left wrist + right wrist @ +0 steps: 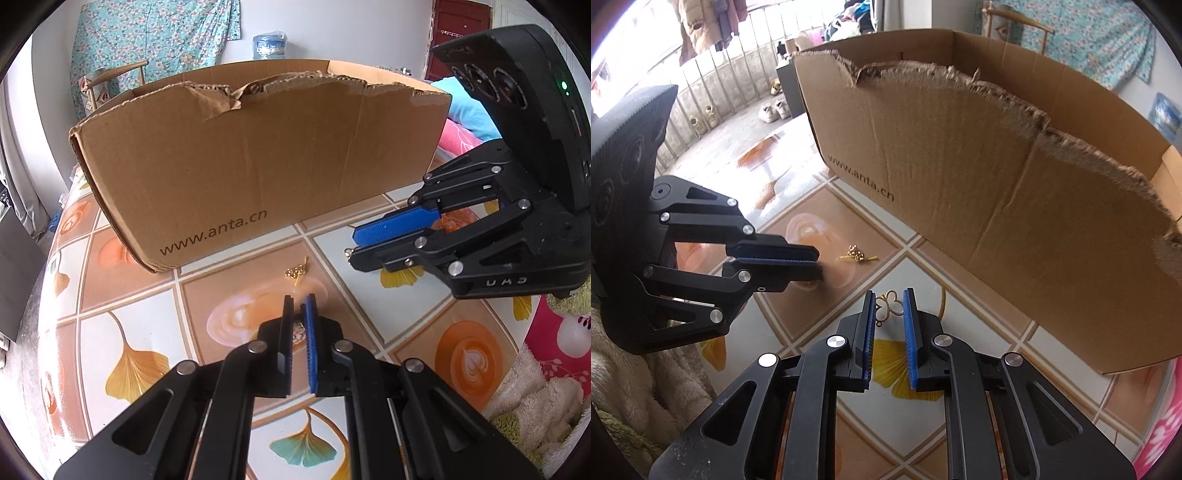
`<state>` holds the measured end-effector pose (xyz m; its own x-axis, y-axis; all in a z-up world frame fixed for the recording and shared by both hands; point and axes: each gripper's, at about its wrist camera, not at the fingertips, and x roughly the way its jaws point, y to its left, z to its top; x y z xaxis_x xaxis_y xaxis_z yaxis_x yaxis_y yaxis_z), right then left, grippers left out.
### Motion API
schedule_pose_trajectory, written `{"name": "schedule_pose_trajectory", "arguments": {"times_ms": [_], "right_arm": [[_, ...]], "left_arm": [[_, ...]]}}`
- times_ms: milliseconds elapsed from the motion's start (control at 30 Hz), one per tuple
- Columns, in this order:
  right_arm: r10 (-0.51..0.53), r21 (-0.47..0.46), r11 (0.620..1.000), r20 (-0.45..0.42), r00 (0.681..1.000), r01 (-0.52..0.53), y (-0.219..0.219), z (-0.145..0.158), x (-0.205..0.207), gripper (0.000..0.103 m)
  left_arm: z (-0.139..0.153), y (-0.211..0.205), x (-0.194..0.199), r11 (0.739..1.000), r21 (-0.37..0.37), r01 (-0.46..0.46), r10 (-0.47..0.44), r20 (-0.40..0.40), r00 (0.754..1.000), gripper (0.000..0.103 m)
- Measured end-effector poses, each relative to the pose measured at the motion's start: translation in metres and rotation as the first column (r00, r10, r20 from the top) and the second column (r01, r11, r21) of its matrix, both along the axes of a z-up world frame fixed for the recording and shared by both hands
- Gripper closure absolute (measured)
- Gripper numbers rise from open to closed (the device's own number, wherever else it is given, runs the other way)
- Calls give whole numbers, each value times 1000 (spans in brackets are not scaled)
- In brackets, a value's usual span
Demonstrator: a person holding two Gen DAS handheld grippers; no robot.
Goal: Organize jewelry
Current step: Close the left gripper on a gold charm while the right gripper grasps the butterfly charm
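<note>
1. On the tiled tablecloth (122, 332), left wrist view: left gripper (300, 306) has its jaws pressed nearly together, tips low over the cloth. Something small and pale sits in the slit between the pads; can't tell what it is.
2. Same view: gold earring cluster (296, 272) lies on the cloth just ahead of the tips, apart from them, near the cardboard box (258, 158). Right gripper (352, 245) comes in from the right, pads narrow.
3. Right wrist view: right gripper (889, 299) has a narrow gap, no earlier picture to compare. A gold butterfly-outline piece (888, 304) sits between the blue pads (909, 325); it touches the left pad, contact with the right one unclear.
4. Same view: left gripper (818, 260) enters from the left, jaws closed, tips near the cloth. Gold cluster (857, 255) lies just beyond its tips, in front of the torn box wall (960, 166).
</note>
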<state>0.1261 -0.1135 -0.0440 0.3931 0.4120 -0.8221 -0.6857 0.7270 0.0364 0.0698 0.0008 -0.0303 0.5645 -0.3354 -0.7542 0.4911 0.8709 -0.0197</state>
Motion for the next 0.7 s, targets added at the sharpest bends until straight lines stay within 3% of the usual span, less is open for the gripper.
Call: {"name": "schedule_pose_trajectory", "arguments": {"times_ms": [433, 567, 700], "right_arm": [[-47, 30, 998, 13, 999, 47, -16, 16, -11, 90], [-53, 38, 998, 9, 999, 52, -19, 17, -12, 90], [-56, 44, 998, 6, 998, 55, -20, 16, -12, 90]], "left_arm": [[7, 8, -3, 999, -43, 14, -15, -33, 999, 100], [8, 6, -2, 999, -41, 17, -19, -42, 999, 90], [5, 1, -2, 1000, -6, 22, -22, -46, 999, 89]]}}
